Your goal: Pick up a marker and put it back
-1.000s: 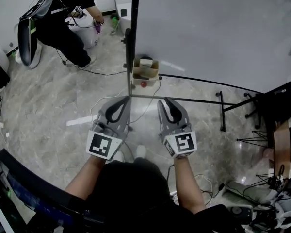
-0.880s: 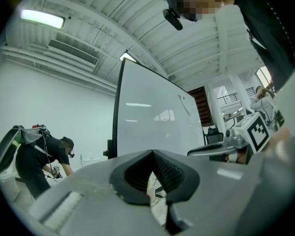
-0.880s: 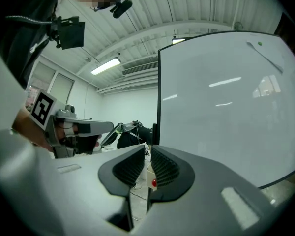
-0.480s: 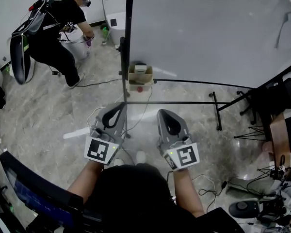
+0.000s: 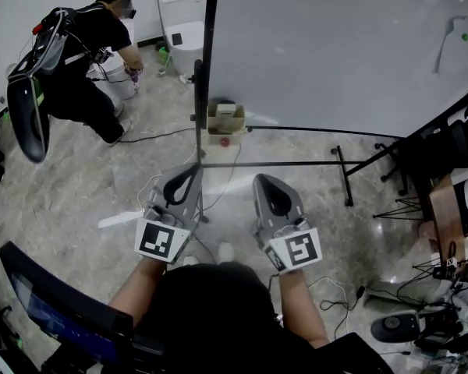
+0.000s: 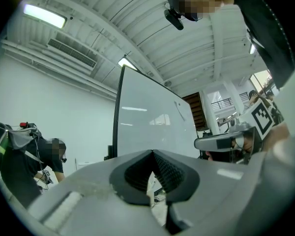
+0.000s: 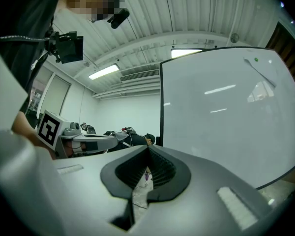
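With both jaw pairs closed tip to tip on nothing, left gripper [image 5: 198, 166] and right gripper [image 5: 259, 180] sit side by side, aimed at the whiteboard [image 5: 335, 45]. Marker: can't pick one out. A small box [image 5: 226, 120] on the board's stand, just ahead of the left gripper, holds items too small to tell. A person [image 5: 82, 61] crouches far left.

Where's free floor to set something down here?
Bare grey marble floor between the crouching person in black and the whiteboard's black stand post; also right of the right gripper. Crowded: tangled cables and gear at lower right.
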`<state>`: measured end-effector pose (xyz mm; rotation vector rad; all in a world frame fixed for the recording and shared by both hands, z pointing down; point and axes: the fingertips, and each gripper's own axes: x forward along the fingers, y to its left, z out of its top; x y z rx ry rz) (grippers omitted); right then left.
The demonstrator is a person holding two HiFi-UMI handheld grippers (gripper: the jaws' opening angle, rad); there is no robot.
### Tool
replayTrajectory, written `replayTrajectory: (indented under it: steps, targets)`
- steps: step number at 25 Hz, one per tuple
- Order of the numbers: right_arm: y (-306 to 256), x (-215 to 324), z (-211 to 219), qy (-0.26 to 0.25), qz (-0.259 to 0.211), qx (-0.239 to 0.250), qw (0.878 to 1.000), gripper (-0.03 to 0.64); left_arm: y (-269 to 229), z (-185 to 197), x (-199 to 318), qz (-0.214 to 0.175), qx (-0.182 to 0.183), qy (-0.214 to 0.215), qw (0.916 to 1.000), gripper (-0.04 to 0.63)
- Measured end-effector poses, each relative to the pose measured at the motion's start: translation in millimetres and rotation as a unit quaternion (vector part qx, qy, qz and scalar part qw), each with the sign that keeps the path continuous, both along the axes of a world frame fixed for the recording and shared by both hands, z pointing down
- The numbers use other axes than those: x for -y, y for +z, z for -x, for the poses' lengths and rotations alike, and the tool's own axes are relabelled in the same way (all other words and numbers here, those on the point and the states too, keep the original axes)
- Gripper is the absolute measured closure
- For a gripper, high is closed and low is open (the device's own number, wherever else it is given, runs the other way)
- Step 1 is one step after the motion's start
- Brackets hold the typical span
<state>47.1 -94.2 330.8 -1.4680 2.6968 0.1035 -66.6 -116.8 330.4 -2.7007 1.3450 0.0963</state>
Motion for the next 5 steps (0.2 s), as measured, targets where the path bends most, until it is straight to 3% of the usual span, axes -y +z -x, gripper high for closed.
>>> replayTrajectory:
  steps: [5]
  targets:
    - [-1.9, -3.9, 9.5, 0.001, -0.002, 0.005, 1.000, 0.609, 1.3, 10.8, -5.3, -0.003, -0.002, 0.002, 1.0000, 0.591]
